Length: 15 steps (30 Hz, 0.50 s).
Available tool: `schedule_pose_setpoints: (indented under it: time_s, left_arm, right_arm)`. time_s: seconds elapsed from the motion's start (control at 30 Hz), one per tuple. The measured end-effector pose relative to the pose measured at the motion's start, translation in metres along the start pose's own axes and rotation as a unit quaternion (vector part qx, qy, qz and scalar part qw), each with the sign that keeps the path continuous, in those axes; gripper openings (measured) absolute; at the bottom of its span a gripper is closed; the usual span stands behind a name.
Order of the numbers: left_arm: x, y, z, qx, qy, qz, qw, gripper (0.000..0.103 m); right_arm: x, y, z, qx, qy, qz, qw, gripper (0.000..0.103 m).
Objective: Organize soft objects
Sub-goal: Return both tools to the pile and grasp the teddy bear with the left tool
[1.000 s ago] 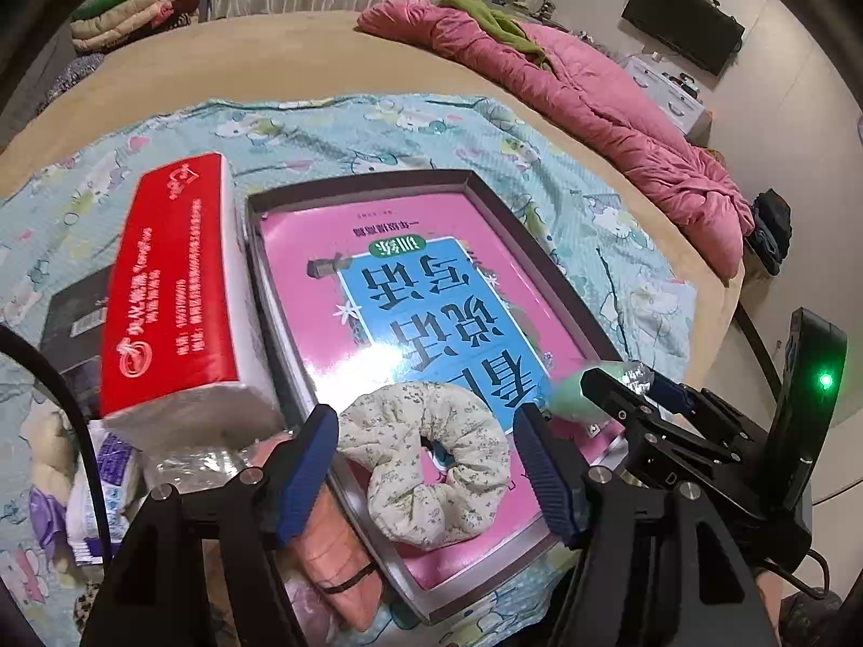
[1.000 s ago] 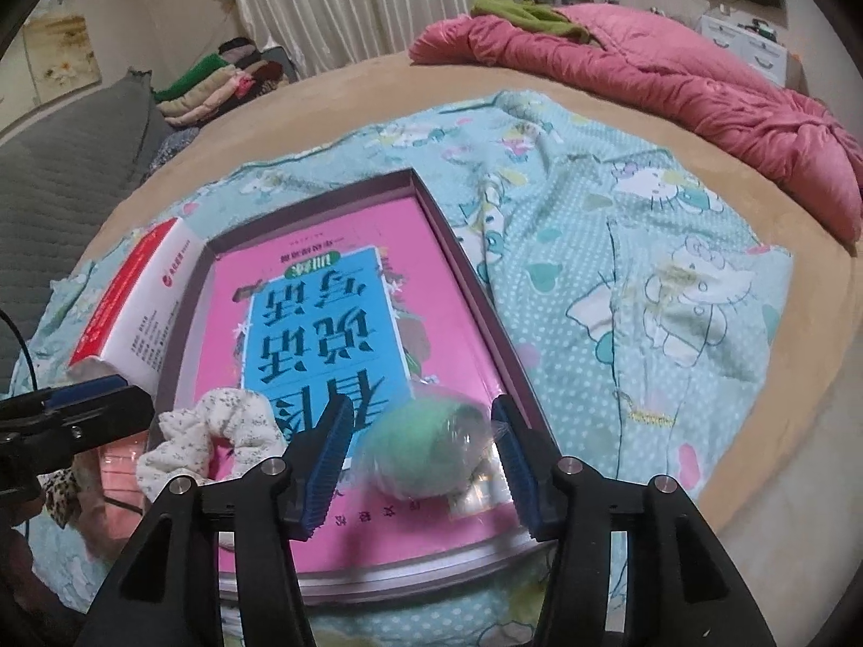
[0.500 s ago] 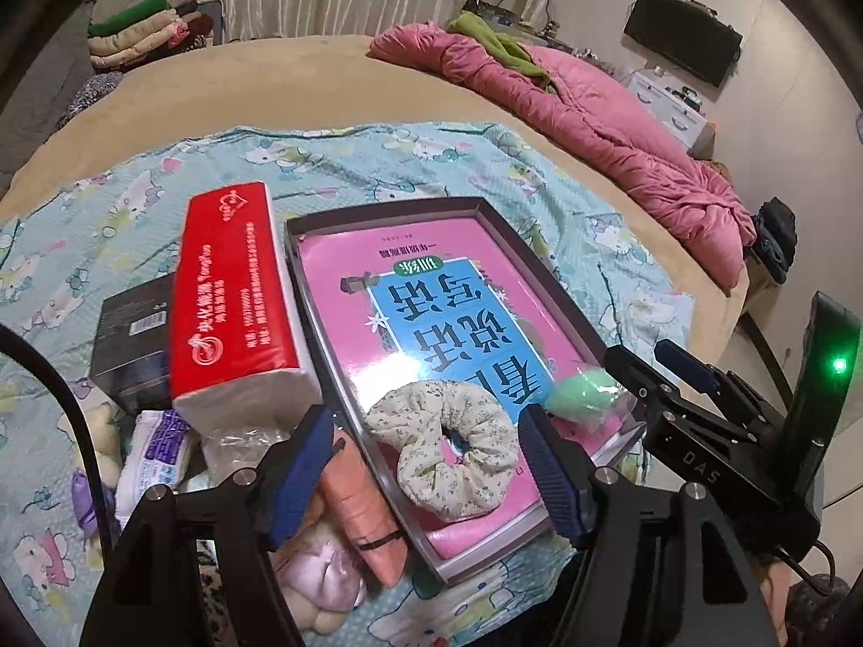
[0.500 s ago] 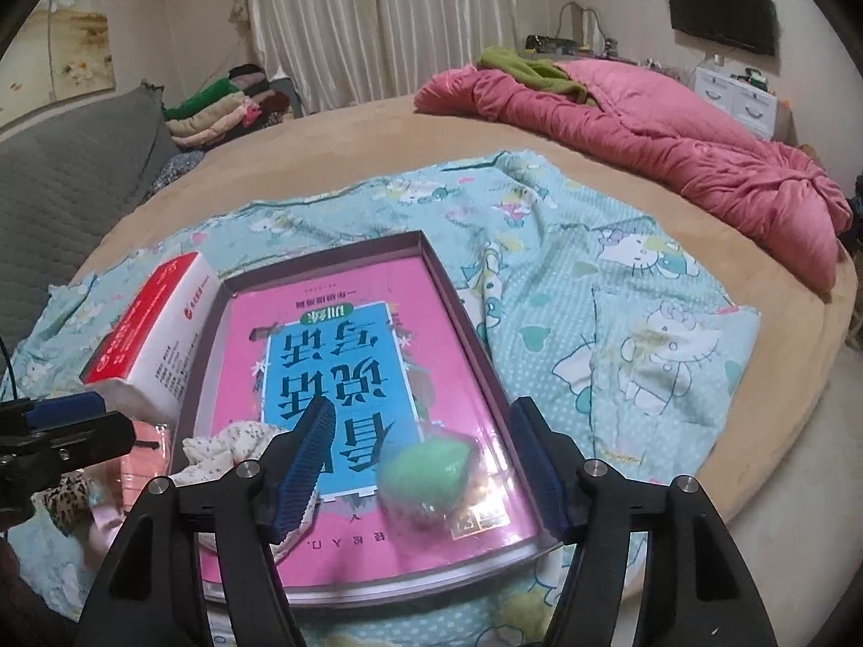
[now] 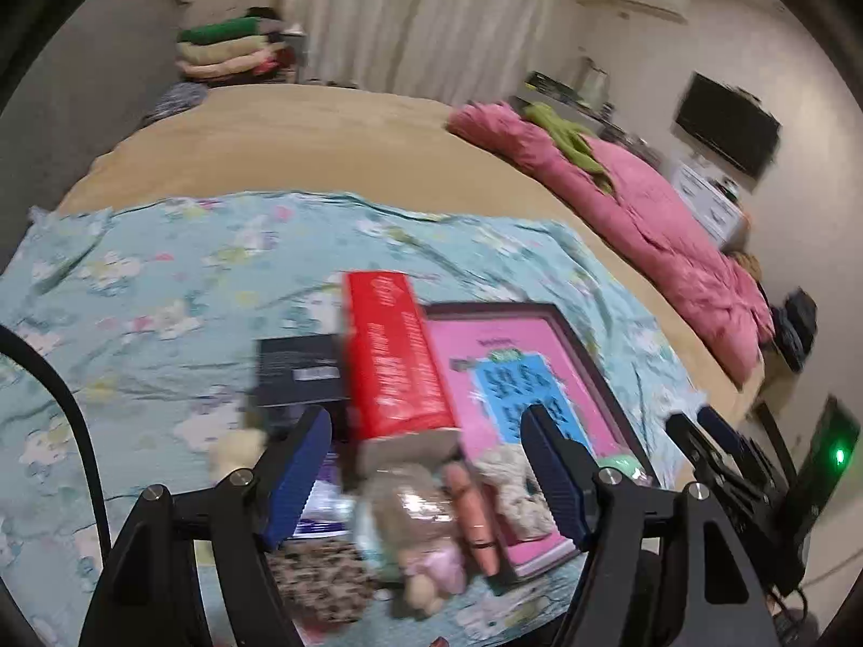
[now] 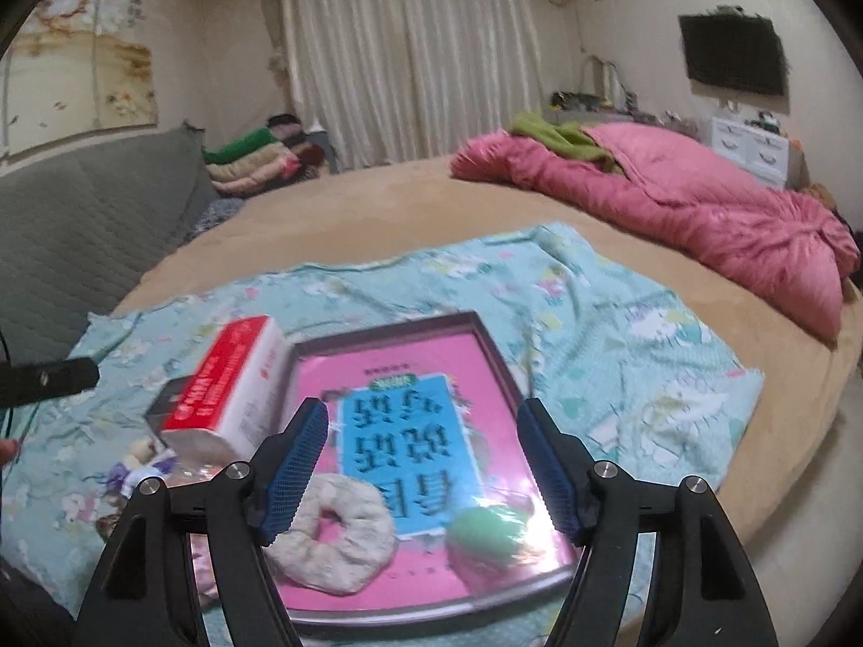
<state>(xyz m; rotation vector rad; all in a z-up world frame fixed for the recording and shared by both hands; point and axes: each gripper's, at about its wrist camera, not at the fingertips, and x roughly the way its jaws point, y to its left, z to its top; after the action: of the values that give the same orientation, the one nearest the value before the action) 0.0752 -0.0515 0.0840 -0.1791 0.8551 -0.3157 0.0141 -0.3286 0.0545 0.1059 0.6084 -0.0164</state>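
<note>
Two grippers: both are held above the near end of the bed, and nothing is gripped by either.
Left gripper (image 5: 426,472): its jaws are spread wide apart and are aimed at a heap of small things lying outside the tray; the view is blurred.
Right gripper (image 6: 423,463): its jaws are likewise set well apart, over the tray's near end.
Tray (image 6: 488,339): a shallow dark-rimmed tray with a pink and blue printed sheet inside is laid on the teal cartoon blanket (image 6: 647,323).
Scrunchie (image 6: 329,534): a pale floral fabric ring is seen lying inside the tray at its near left.
Green ball (image 6: 485,539): a wrapped soft green ball is placed inside the tray, to the right of the scrunchie and apart from it.
Loose heap (image 5: 431,539): an orange-pink roll, a pale pink plush piece and clear wrapping are piled just beside the tray's left rim, in front of the red tissue pack (image 5: 394,361).
Handling: these pieces are judged light and squashy; little force should be needed, though crinkly wrap may be slippery.
Grasp point: the orange-pink roll is best taken across its middle, the plush by its bulk.
</note>
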Motion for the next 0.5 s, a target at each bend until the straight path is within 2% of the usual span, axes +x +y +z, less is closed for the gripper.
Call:
schedule_pose_setpoints:
  time_s: [0.23, 0.5]
  left_arm:
    - [-0.027, 0.045, 0.006, -0.028, -0.014, 0.030, 0.9991, 0.073]
    - [-0.035, 0.089, -0.009, -0.060, -0.006, 0.056, 0.9966, 0.073]
  right_arm:
    - [-0.008, 0.042, 0.002, -0.035, 0.001, 0.041, 0.999, 0.074]
    - [-0.014, 0.084, -0.002, -0.073, 0.006, 0.080, 0.994, 0.074]
